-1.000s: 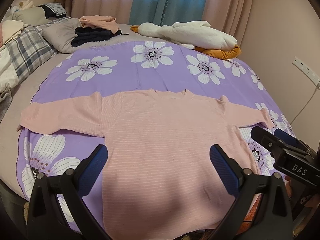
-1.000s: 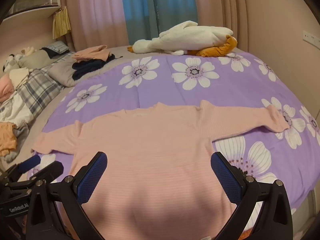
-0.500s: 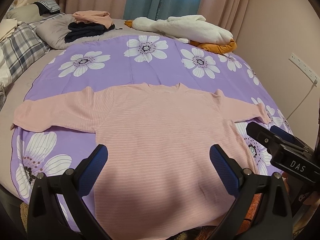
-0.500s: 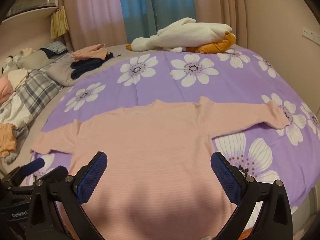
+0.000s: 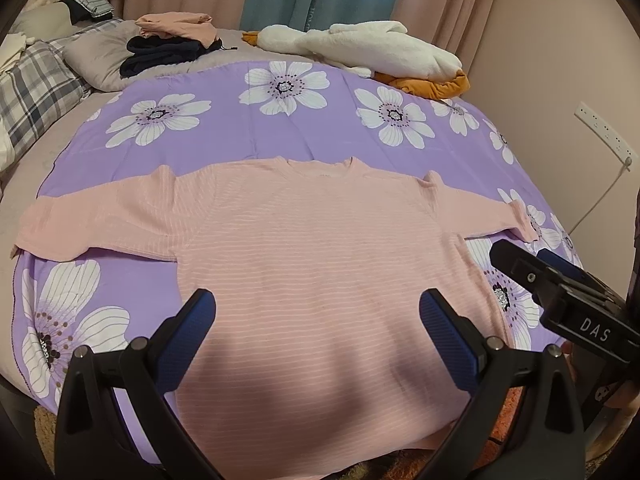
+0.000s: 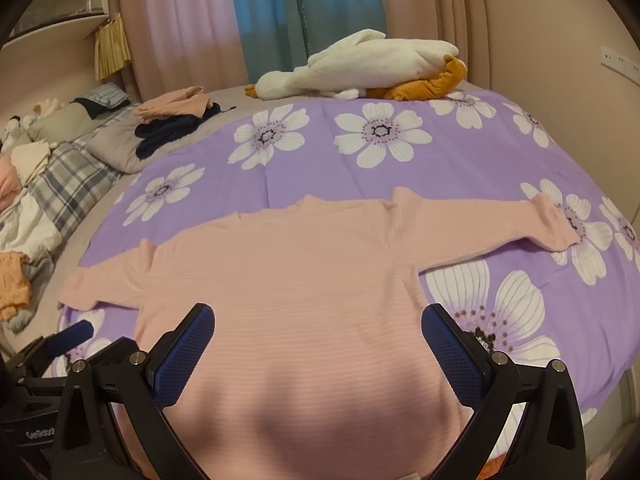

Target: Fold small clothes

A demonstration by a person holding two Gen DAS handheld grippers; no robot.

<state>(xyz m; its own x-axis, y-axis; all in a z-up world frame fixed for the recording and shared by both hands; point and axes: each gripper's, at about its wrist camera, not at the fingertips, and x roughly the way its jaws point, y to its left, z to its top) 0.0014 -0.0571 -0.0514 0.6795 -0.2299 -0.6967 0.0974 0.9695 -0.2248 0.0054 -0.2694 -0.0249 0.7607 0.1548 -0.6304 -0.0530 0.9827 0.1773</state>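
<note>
A pink long-sleeved ribbed top lies flat and face up on the purple flowered bedspread, both sleeves spread out sideways. It also shows in the right wrist view. My left gripper is open and empty, held above the top's lower half. My right gripper is open and empty above the hem; its body also shows at the right edge of the left wrist view. The left gripper's body shows at the lower left of the right wrist view.
A white and orange plush toy lies at the far edge of the bed. Folded pink and dark clothes sit on a grey pillow at the back left. A plaid blanket and loose clothes lie left. The wall with a power strip is right.
Both grippers have drawn back a little and shifted view; the top now sits slightly farther and more centred. The top itself has not moved. Both grippers stay open.
</note>
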